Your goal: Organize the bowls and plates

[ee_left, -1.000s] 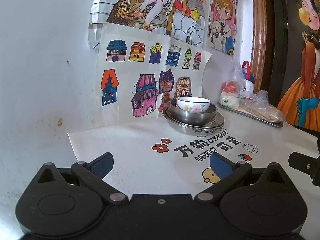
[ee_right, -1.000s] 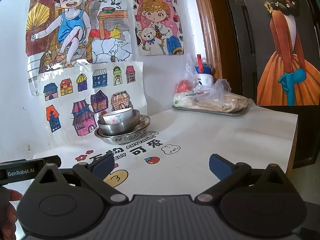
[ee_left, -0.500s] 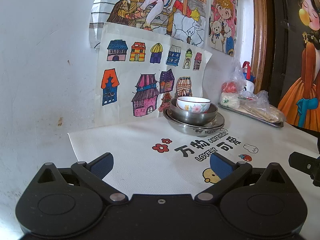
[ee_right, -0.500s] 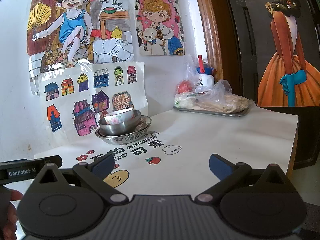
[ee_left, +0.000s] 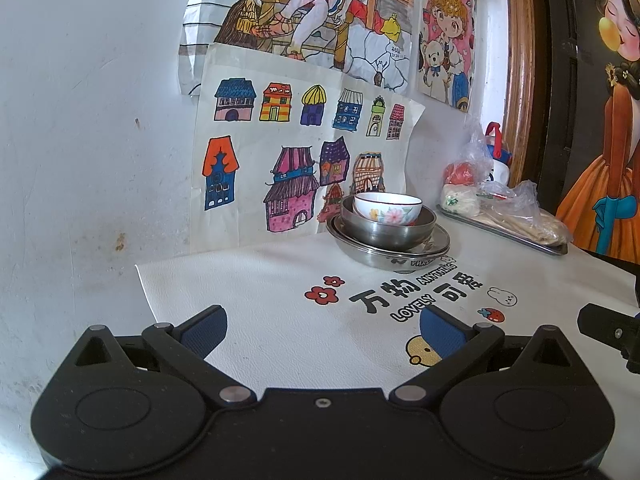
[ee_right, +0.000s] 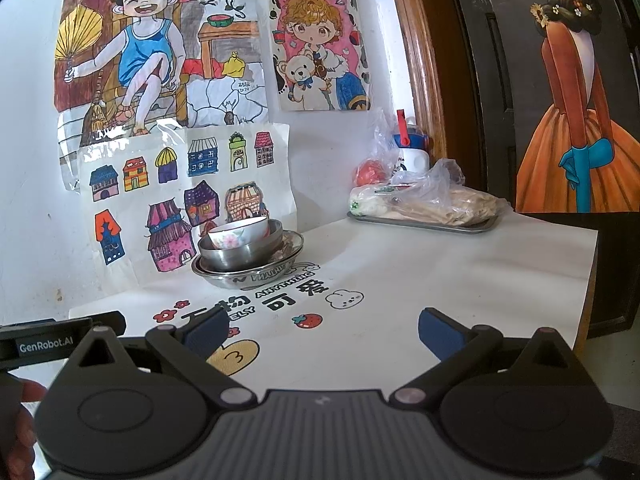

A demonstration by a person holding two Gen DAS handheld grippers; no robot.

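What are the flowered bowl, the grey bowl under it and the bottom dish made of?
Flowered bowl: likely glazed ceramic, glossy white with painted flowers. Grey bowl: looks like brushed steel, dull sheen. Bottom dish: shinier steel, mirroring the mat's lettering.

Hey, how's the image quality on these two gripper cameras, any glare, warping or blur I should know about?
Left wrist view: strong fisheye bowing, the door frame curves, the corners go dark; the floral bowl stays sharp. Right wrist view: same warping; bright daylight washes the tablecloth pale, glare sits on the plastic-covered house drawing, and the steel plate mirrors the cloth's lettering. No motion blur in either.
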